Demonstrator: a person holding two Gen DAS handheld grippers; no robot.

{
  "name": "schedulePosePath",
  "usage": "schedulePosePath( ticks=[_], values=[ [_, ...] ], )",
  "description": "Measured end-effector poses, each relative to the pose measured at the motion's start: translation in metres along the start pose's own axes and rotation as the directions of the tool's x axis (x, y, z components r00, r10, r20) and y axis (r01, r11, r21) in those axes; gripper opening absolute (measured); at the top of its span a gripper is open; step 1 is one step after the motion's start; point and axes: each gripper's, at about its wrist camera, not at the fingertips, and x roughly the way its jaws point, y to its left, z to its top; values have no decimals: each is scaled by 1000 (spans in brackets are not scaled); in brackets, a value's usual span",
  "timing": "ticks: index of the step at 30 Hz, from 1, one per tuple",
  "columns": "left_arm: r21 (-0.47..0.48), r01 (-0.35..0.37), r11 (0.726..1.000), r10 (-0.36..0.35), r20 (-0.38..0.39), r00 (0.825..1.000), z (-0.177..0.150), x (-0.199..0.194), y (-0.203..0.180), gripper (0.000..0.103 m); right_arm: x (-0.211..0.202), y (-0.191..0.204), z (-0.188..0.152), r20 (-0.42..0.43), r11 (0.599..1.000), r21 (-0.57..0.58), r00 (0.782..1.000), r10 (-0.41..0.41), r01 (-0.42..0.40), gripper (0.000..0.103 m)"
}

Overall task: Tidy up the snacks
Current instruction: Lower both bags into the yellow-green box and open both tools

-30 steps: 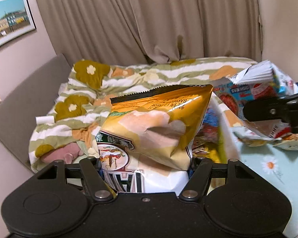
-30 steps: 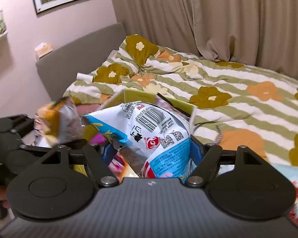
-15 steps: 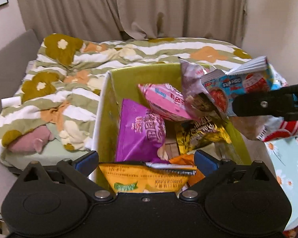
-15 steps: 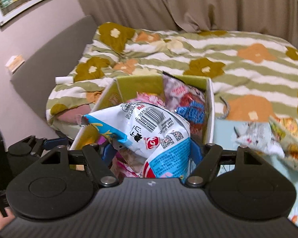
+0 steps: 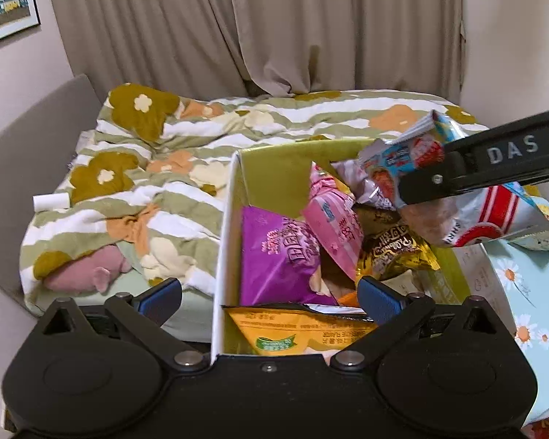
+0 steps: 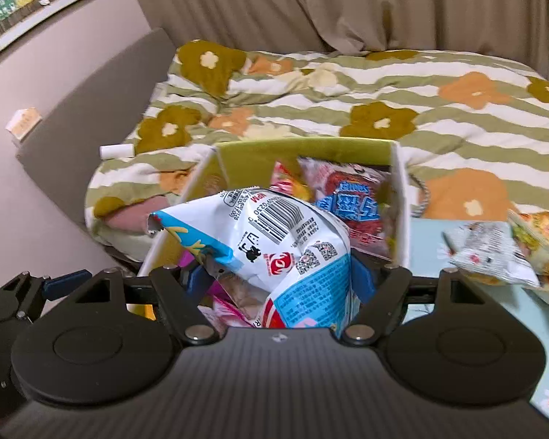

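Observation:
A green-lined white box (image 5: 274,172) holds several snack bags: a purple bag (image 5: 274,252), a pink bag (image 5: 335,223), a gold-brown bag (image 5: 393,252) and a yellow chip bag (image 5: 300,331) at the near end. My left gripper (image 5: 269,294) is open and empty over the box's near end. My right gripper (image 6: 278,281) is shut on a white, blue and red snack bag (image 6: 274,241) and holds it above the box (image 6: 303,150). The same held bag shows in the left wrist view (image 5: 457,201).
The box stands at the edge of a table with a daisy-print cloth (image 5: 530,292), next to a bed with a flowered striped quilt (image 5: 157,168). More snack bags (image 6: 494,256) lie on the table to the right. Curtains hang behind the bed.
My left gripper opened and let the yellow chip bag drop into the box's near end. My right gripper moved over the box with its bag.

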Motion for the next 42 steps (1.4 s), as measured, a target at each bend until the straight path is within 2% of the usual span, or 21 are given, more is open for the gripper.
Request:
schedulePosePath(
  ticks=[5,8,9,12,20,28,35,42],
  values=[
    [-18,-22,1000,22,-4,1000,0,1,2,103,19,6,9,-11,999,-13,999,32,-32,91],
    [-18,-35,999,35,-10,999,0,3,3,103,36,7,13,-5,999,11,999,50,-50,96],
    [-17,-40,999,40,-13,999,0,4,3,103,40,6,13,0,998,24,998,61,-61,102],
    [-19,-49,999,49,-23,999,-2,7,2,103,45,3,10,14,996,43,997,71,-72,103],
    [-25,-52,998,51,-33,998,-6,8,2,103,39,0,5,15,998,26,998,56,-57,103],
    [-41,-47,998,48,25,999,4,-12,11,103,9,10,5,54,999,1,997,49,-49,103],
    [-16,10,1000,-9,83,996,12,-27,2,103,-32,12,1,125,1000,4,992,-14,14,103],
    [47,132,990,-137,136,981,19,-39,-20,103,-77,-14,-14,177,990,93,976,-126,110,103]
  ],
)
